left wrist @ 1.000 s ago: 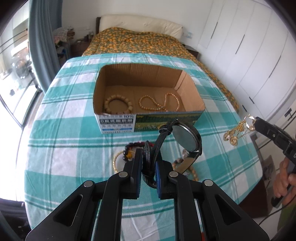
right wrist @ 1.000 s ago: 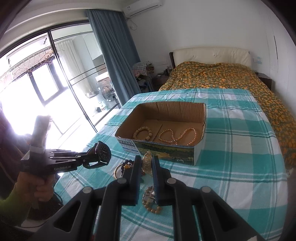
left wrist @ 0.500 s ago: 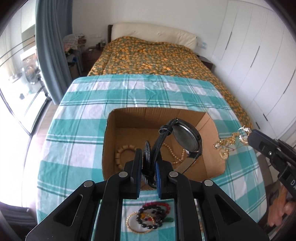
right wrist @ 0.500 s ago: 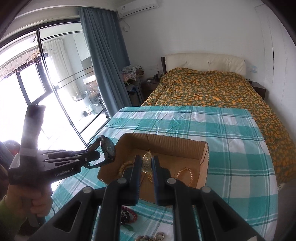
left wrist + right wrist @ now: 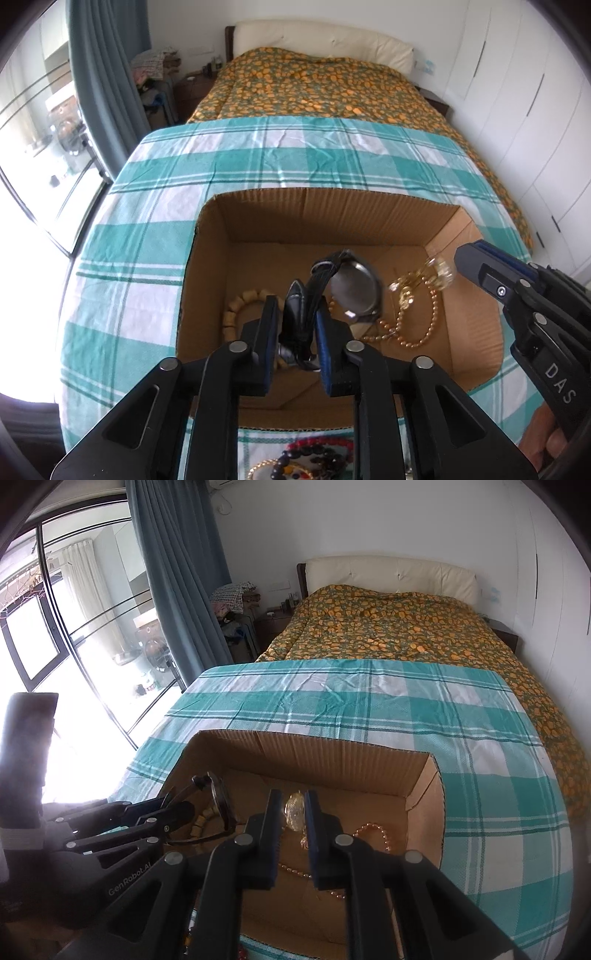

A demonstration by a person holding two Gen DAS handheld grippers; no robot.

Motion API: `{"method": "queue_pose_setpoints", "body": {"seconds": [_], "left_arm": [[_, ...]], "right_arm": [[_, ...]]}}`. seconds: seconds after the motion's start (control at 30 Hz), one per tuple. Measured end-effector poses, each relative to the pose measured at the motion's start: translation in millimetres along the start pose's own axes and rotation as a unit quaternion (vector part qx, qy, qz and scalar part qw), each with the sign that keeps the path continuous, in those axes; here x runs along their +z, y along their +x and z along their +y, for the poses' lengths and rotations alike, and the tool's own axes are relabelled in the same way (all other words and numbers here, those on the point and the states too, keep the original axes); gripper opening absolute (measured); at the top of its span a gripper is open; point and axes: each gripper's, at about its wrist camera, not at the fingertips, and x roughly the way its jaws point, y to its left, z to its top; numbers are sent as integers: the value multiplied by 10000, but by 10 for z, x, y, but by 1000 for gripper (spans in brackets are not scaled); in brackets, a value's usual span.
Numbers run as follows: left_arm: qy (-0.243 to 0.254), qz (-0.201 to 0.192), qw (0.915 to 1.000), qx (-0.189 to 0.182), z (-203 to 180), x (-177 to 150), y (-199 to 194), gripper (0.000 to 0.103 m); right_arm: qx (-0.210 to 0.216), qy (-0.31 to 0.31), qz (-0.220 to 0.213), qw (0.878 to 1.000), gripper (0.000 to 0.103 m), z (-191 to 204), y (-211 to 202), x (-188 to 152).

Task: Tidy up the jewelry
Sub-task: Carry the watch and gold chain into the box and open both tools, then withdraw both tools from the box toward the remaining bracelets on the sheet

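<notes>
Below both grippers sits the open cardboard box (image 5: 258,221), its floor straight beneath what they carry. Over its left half the left gripper (image 5: 295,328) is clamped on the black strap of a wristwatch (image 5: 354,291), case tilted up. Over the right half the right gripper (image 5: 291,812) pinches a dangling gold chain (image 5: 294,810), so release looks next.

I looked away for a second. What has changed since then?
Both grippers carried their loads forward from over the tablecloth to above the cardboard box: the left gripper with the watch, the right gripper with the gold chain. Nothing was released; both bead strings stayed inside.
</notes>
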Motion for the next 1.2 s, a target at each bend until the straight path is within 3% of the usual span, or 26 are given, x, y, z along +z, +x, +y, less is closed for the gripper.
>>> {"method": "queue_pose_setpoints", "body": {"seconds": [0.07, 0.17, 0.23, 0.33, 0.6, 0.8, 0.9, 1.03, 1.2], "left_arm": [[27, -188, 9997, 124, -16, -46, -74, 69], [167, -643, 9969, 427, -34, -136, -267, 86], [255, -797, 9954, 476, -37, -209, -385, 89], [410, -1015, 9932, 398, -36, -358, -580, 93], [1150, -1480, 9821, 184, -140, -1174, -1051, 93], [1131, -1042, 9879, -220, -125, -1859, -1051, 93], [940, -905, 9914, -69, -42, -2132, -981, 93], [276, -599, 9978, -57, 242, -2409, -784, 96], [15, -321, 9984, 466, 478, -2621, -548, 100]], "right_arm": [[-22, 118, -115, 9999, 59, -60, -65, -56], [-68, 179, -307, 9993, 64, -126, -228, -136], [-169, 221, -466, 9985, 67, -169, -365, -197], [-328, 301, -708, 9965, 80, -228, -611, -333], [-815, -213, -973, 9917, 85, -143, -1222, -915], [-873, -413, -1050, 9898, 88, -87, -1530, -1588], [-885, -166, -858, 9922, 89, -186, -1543, -1975], [-1106, 135, -383, 9930, 89, -395, -1392, -2450], [-1509, 202, 50, 9883, 89, -635, -1191, -2762]]}}
